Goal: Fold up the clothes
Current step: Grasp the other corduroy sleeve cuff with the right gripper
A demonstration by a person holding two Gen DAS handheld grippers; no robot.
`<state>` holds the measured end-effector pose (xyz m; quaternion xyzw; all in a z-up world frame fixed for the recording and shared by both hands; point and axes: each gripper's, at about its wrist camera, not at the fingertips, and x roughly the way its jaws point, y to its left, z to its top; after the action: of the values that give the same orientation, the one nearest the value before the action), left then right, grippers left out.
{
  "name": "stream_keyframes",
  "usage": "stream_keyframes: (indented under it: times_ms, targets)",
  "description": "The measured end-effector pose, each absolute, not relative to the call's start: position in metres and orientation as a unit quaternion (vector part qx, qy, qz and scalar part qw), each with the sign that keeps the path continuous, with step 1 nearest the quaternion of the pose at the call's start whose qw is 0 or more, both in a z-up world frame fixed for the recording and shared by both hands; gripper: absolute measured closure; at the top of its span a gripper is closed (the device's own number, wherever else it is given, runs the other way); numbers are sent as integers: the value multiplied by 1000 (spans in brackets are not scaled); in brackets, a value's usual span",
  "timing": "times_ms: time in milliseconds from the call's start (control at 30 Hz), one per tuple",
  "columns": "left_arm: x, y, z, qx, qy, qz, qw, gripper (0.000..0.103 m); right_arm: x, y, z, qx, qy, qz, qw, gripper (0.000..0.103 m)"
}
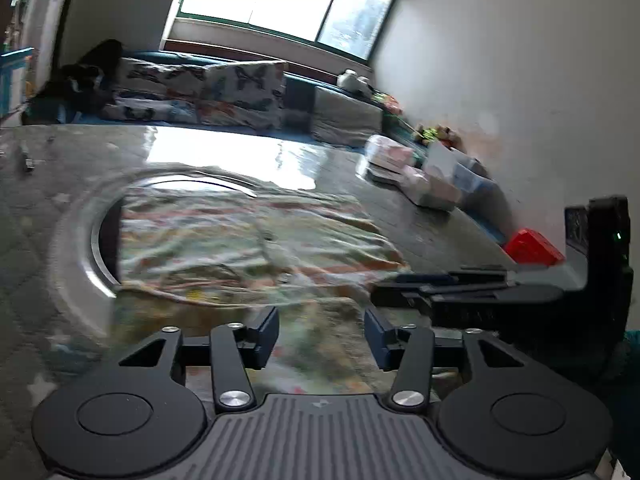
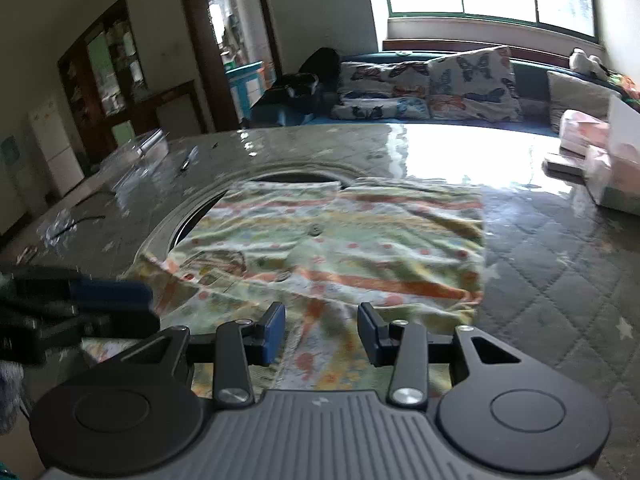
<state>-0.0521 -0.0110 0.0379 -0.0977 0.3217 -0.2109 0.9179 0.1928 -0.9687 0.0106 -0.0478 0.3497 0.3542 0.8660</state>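
A light garment (image 1: 256, 248) with orange and green stripes, small flowers and buttons lies spread on the grey quilted table (image 1: 36, 208). Part of it covers a round metal-rimmed opening (image 1: 100, 240). My left gripper (image 1: 322, 332) hovers over the garment's near edge, open, with only cloth below the gap. In the right wrist view the same garment (image 2: 340, 248) fills the middle. My right gripper (image 2: 322, 330) is open above its near hem, nothing pinched. The left gripper's blue-padded fingers (image 2: 112, 300) show at the left edge; the right gripper's fingers (image 1: 440, 284) reach in from the right.
Tissue packs and boxes (image 1: 432, 180) and a red object (image 1: 534, 248) sit along the wall on the table's right side. Plastic wrap and small items (image 2: 132, 160) lie at the far left. A sofa with butterfly cushions (image 2: 432, 84) stands behind the table.
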Motion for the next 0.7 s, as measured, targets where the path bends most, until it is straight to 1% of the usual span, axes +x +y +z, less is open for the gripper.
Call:
stream_keyframes:
  times_ms: [133,233,400,500,567,633,667,700]
  targets:
    - [-50,15,33,-100,323,-162,927,49,188,-956,5,-60,360,373,853,64]
    - [-47,35,27,-113,333,-122,928,43,186,-948,-3,-68,373,378,845,68]
    - [-53,61,23,-132,331,-87,930,41,182,-943,-11,-75,385,377,839,73]
    - [-54,69,22,-139,329,-76,931,41,184,-943,-11,-77,386,367,843,72]
    - [-56,72,21,-143,329,-73,931,36,184,-945,-11,-74,386,357,847,70]
    - [-57,72,20,-146,329,-74,930,36,185,-947,-11,-66,389,358,846,70]
    - [-56,72,20,-146,330,-74,930,35,185,-947,-11,-62,391,359,846,72]
    - [-55,71,19,-146,331,-75,929,35,184,-947,-11,-62,390,359,845,77]
